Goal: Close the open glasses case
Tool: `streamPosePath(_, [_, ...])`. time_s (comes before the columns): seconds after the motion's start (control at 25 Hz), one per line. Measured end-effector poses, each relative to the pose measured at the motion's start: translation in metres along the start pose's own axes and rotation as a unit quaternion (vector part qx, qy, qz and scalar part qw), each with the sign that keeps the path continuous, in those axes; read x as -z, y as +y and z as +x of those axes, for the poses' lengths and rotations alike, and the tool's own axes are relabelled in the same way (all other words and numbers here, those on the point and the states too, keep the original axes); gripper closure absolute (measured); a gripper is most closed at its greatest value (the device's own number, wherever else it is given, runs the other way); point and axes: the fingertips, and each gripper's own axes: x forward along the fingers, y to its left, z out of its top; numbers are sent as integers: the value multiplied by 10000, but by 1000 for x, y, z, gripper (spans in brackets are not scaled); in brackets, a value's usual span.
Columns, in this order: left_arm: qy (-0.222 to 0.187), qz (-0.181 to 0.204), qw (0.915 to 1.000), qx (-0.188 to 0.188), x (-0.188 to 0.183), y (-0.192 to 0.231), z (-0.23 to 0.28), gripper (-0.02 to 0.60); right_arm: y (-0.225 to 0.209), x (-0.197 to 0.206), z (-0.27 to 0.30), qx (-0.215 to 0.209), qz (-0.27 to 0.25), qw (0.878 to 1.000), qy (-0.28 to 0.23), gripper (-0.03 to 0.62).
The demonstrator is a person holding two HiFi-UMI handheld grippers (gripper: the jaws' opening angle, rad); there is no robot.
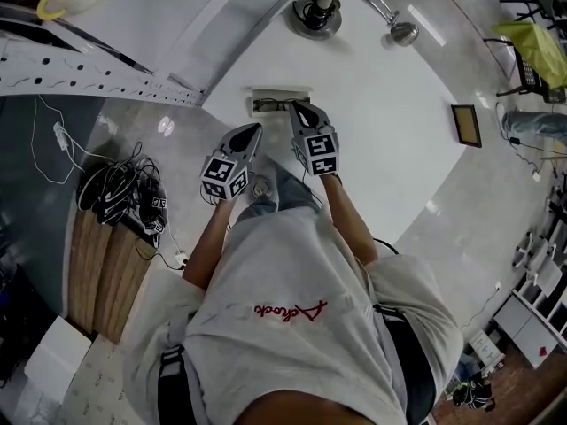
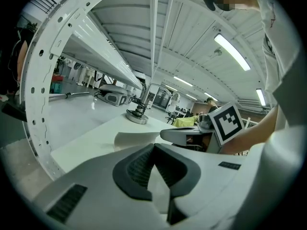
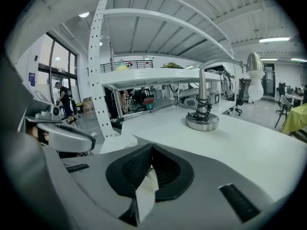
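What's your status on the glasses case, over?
Left gripper shut, right gripper shut, both empty. Glasses case open, right gripper's tip by it. Lamp base well beyond, no obstacle.

Left hand-held gripper and right one seemingly shut.

Illumination is bright and even, supplied by ceiling strip lights. The white table returns soft glare streaks toward its far right. Both gripper views show strong fisheye curvature and black vignetted corners; the nearest surfaces are slightly out of focus.
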Motion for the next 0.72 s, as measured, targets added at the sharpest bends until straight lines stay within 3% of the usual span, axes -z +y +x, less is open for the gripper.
streamPosePath(0.12, [22, -25, 10000, -24, 2, 3, -1, 557, -4, -2, 7, 70, -436, 9990, 107, 563])
streamPosePath(0.24, [38, -55, 10000, -38, 6, 4, -1, 557, -9, 0, 12, 191, -1354, 9900, 357, 565])
streamPosePath(0.32, [41, -55, 10000, -42, 7, 3, -1, 557, -10, 4, 15, 249, -2209, 9734, 556, 565])
streamPosePath(0.44, [60, -60, 10000, -52, 9, 1, -1, 557, -13, 10, 17, 403, -3441, 9344, 834, 565])
streamPosePath(0.56, [78, -76, 9999, -45, 12, 0, -1, 557, -9, 13, 18, 390, -4165, 9036, 928, 565])
streamPosePath(0.6, [79, -84, 9999, -43, 13, -1, -1, 557, -7, 13, 18, 378, -4224, 9010, 920, 565])
streamPosePath(0.72, [65, -98, 9999, -36, 12, -3, 0, 557, -7, 8, 16, 358, -4035, 9105, 833, 529])
